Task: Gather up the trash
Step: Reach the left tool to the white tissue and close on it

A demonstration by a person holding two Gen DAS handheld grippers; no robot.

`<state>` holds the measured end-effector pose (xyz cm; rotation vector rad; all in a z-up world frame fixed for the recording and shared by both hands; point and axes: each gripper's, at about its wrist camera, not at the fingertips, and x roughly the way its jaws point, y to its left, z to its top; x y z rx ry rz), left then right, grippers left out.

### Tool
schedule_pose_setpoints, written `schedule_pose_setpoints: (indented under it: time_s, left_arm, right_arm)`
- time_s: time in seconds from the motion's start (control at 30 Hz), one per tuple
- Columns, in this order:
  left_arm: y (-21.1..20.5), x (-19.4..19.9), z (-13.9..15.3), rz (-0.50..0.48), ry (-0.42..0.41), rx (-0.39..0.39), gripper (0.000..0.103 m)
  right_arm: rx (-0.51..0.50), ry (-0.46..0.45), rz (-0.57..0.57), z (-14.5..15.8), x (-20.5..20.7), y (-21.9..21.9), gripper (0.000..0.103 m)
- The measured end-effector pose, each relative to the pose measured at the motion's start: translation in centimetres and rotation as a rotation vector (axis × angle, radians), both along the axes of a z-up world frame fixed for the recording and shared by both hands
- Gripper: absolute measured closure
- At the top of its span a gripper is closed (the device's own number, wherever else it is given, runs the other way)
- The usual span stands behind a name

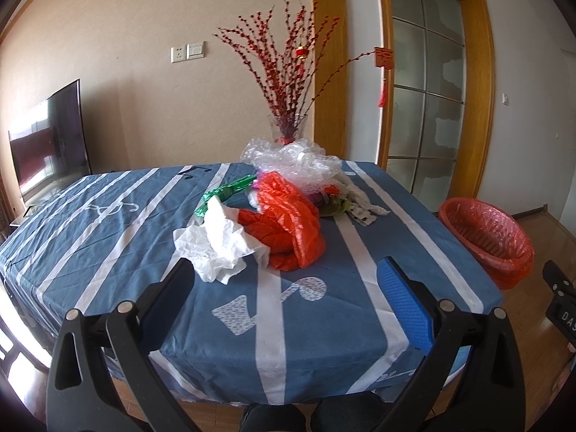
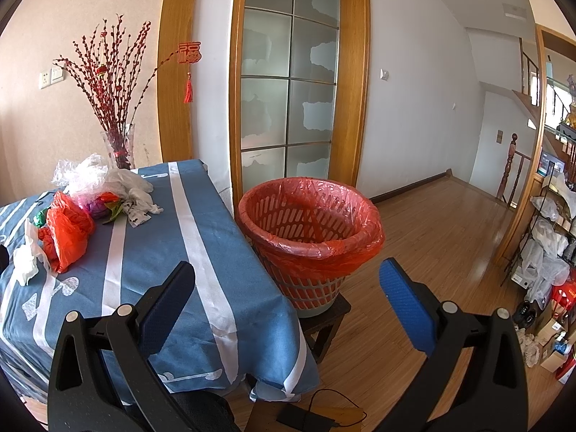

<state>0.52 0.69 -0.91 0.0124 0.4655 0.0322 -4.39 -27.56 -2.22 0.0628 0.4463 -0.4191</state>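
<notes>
A pile of trash lies mid-table: crumpled white paper (image 1: 219,244), a red plastic bag (image 1: 288,223), green foil (image 1: 223,194), clear bubble wrap (image 1: 295,158) and white scraps (image 1: 360,205). My left gripper (image 1: 284,273) hovers open over the table's near edge, just short of the white paper, holding nothing. The red basket (image 2: 309,230) lined with a red bag stands on a small stool beside the table's right side. My right gripper (image 2: 288,277) is open and empty, in front of the basket. The same red plastic bag (image 2: 68,230) shows at left in the right wrist view.
A blue striped cloth covers the table (image 1: 108,223). A glass vase of red branches (image 1: 288,126) stands at the far edge. A dark TV (image 1: 50,144) is at left. A glass door (image 2: 288,90), wooden floor (image 2: 432,234) and a cluttered shelf (image 2: 550,234) lie right.
</notes>
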Motion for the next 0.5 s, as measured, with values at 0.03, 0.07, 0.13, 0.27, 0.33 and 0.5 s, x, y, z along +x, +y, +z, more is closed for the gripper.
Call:
schedule_pose_setpoints:
  time_s: [0.03,0.07,0.13,0.27,0.33,0.5]
  left_arm:
    - [0.3,0.1,-0.1,0.008,0.006,-0.005,0.004]
    - [0.8,0.4,-0.2,0.020,0.016,-0.013,0.004]
    - [2.1,1.0,-0.3,0.039,0.033,-0.035,0.004]
    - [5.2,2.8,-0.7,0.103,0.054,-0.061,0.004]
    - [6.6,3.9,-0.8,0.129,0.049,-0.073,0.004]
    - [8.9,7.8,-1.6,0.131,0.111,-0.134,0.004]
  right_arm:
    - [0.001,0.000,0.005,0.0,0.1,0.1,0.002]
    - [0.002,0.001,0.008,0.1,0.0,0.1,0.002]
    - [0.007,0.005,0.023,0.0,0.3,0.2,0.002]
    - [0.014,0.015,0.048,-0.5,1.2,0.9,0.002]
    - [0.016,0.019,0.057,-0.6,1.5,1.1,0.002]
    - [0.024,0.036,0.068,-0.7,2.4,1.2,0.002]
